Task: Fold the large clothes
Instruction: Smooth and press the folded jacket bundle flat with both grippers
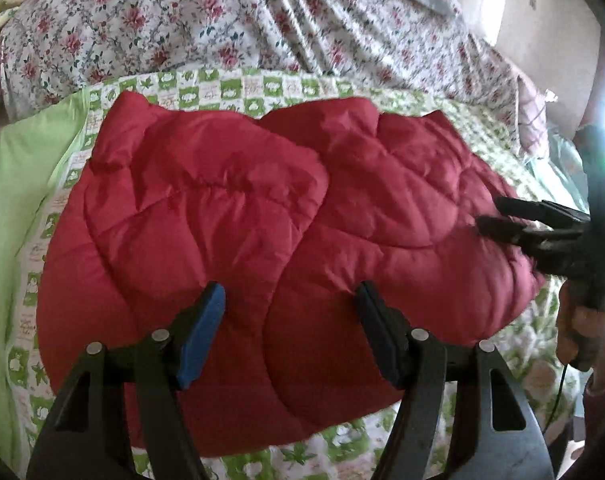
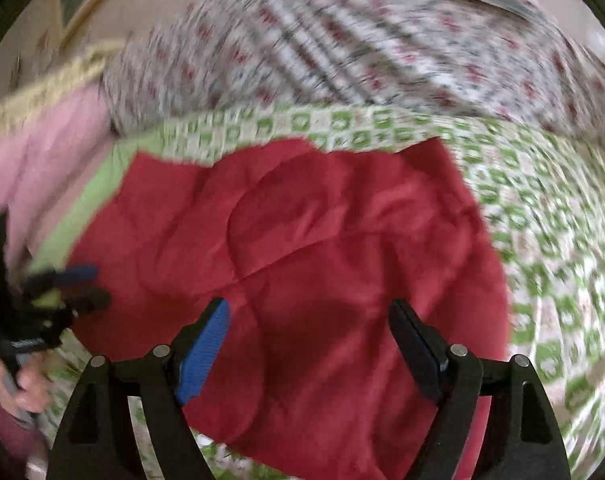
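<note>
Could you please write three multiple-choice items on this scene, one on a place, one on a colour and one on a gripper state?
1. What does the red padded jacket lie on?
A. the green-checked cover
B. a wooden floor
C. a metal rack

2. What colour is the pad on one finger of the left gripper?
A. yellow
B. blue
C. white

3. How does the right gripper stand?
A. shut on the jacket
B. open above the jacket
C. out of view

Key:
1 A, the checked cover shows all round the jacket.
2 B, a blue pad faces inward.
3 B, red cloth shows in the wide gap between its fingers.
</note>
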The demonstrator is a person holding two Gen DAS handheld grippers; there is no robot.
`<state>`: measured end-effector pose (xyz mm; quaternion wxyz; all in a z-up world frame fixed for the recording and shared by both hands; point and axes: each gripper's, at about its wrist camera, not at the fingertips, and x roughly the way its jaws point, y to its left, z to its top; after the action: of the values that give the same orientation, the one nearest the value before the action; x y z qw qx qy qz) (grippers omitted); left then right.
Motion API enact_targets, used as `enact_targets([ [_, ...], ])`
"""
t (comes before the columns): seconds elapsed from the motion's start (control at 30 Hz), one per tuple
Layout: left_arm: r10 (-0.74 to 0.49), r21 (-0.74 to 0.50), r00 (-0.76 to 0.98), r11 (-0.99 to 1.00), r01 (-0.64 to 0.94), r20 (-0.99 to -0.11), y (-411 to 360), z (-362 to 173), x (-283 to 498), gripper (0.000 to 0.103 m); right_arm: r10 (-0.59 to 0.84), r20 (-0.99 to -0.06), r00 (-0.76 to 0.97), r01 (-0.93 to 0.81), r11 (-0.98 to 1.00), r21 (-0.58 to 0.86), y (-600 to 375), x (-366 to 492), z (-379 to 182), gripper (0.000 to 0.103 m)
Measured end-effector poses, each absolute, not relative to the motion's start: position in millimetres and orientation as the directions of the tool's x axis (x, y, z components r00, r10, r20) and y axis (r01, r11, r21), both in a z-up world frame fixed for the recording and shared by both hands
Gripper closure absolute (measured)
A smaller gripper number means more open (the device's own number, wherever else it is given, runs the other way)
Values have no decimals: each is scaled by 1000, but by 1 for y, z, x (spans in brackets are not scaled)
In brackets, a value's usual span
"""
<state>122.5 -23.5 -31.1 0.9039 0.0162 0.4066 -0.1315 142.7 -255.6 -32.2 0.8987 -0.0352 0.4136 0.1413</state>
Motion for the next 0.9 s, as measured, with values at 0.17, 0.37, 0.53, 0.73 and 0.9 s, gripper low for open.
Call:
enact_targets([
  [0.17,-196,-73,629,974,216,-753,-16,-38,148,35,165,-770,617,-242,970,14,-253,185,-49,9],
  [0.37,-156,-94,614,987,132,-774,4,-44,195,35,126,-801,585,-148,988,47,-271,239,-49,9],
  [0.53,-104,-117,569,993,14,-815,26,-54,241,35,123,-826,550,-56,992,111,-299,269,-61,9],
  [0.73,-98,-141,529,989,-43,-843,37,-69,272,35,134,-837,531,-9,988,152,-311,277,-71,9],
  [0.9,-88,-129,518,991,-43,-851,35,-67,271,35,128,-841,526,25,986,166,-316,282,-78,8],
])
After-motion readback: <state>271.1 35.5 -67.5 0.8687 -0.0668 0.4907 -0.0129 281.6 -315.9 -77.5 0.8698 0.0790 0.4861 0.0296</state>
